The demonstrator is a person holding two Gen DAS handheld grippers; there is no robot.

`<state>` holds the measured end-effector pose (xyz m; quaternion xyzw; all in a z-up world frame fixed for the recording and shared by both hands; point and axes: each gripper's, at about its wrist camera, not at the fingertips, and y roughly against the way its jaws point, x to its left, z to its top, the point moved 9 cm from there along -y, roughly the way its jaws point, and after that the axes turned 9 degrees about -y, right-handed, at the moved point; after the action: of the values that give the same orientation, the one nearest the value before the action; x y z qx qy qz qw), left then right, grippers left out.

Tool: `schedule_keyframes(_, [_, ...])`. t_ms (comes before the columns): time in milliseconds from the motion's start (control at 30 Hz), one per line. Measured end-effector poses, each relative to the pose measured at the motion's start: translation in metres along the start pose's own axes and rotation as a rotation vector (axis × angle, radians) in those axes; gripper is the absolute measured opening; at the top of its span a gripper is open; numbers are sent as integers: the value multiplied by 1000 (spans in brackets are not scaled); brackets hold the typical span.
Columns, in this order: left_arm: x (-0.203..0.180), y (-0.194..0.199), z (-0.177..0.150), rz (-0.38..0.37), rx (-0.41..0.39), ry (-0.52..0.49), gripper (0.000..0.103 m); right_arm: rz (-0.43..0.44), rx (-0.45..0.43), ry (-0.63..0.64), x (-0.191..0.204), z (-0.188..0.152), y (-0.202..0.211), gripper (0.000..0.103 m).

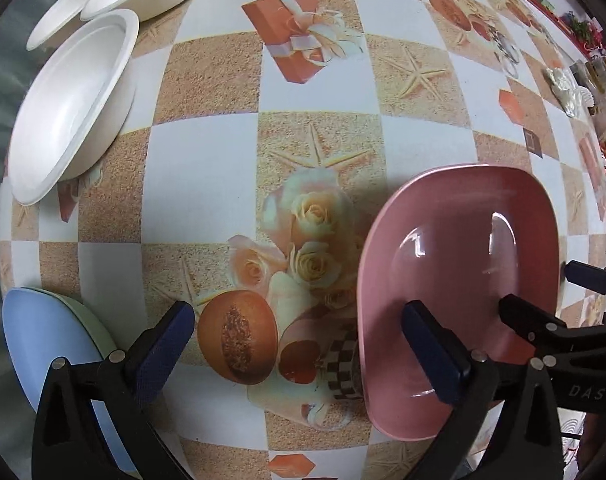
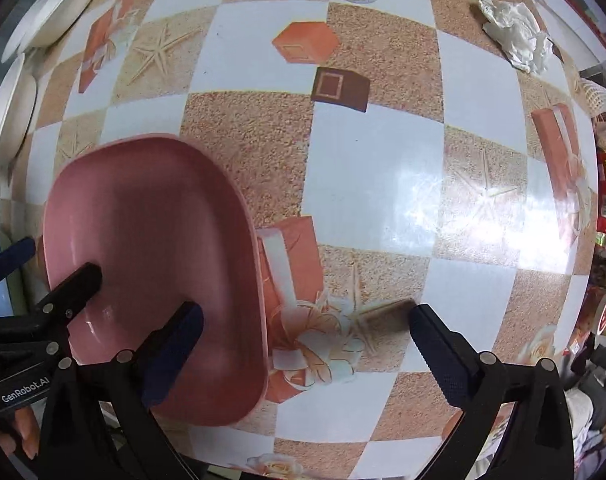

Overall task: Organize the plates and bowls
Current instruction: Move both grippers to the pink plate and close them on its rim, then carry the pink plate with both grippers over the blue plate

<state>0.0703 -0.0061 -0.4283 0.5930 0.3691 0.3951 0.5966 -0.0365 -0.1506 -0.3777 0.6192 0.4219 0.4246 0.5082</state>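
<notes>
We count three white bowls [image 1: 75, 104] at the far left of the counter [image 1: 207, 184], one pink plate [image 1: 463, 280], one blue plate [image 1: 39, 340] stacked on one green plate [image 1: 99, 328], and one crumpled tissue [image 2: 517, 36].
</notes>
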Motion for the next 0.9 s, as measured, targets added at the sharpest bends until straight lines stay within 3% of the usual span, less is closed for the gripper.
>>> schedule_keyframes(233, [-8, 11, -23, 1, -9, 4, 103, 2, -16, -5, 3, -18, 2, 103])
schedule_keyframes(267, [-2, 30, -23, 0, -10, 7, 103, 1, -13, -5, -1, -11, 4, 103])
schedule_keyframes(400, [2, 37, -29, -1, -28, 45, 103, 0, -2, -12, 0, -5, 2, 103])
schedule_keyframes(533, [3, 38, -29, -7, 33, 59, 100, -1, 15, -41, -8, 14, 2, 101])
schedule_keyframes(600, [-3, 41, -28, -14, 38, 30, 93, 2, 9, -37, -6, 17, 4, 93])
schedule_keyframes(700, [-21, 49, -28, -31, 33, -54, 72, 7, -6, 9, 7, 21, 12, 66])
schedule_keyframes(800, [-39, 53, -30, -64, 40, -130, 50, 33, -3, 42, 20, 17, 16, 28])
schedule_keyframes(833, [-41, 54, -31, -51, 45, -146, 48, 29, 13, 34, 20, 15, 15, 22])
schedule_keyframes(900, [-41, 54, -39, -49, 72, -157, 48, 52, 60, -13, 17, 10, 13, 22])
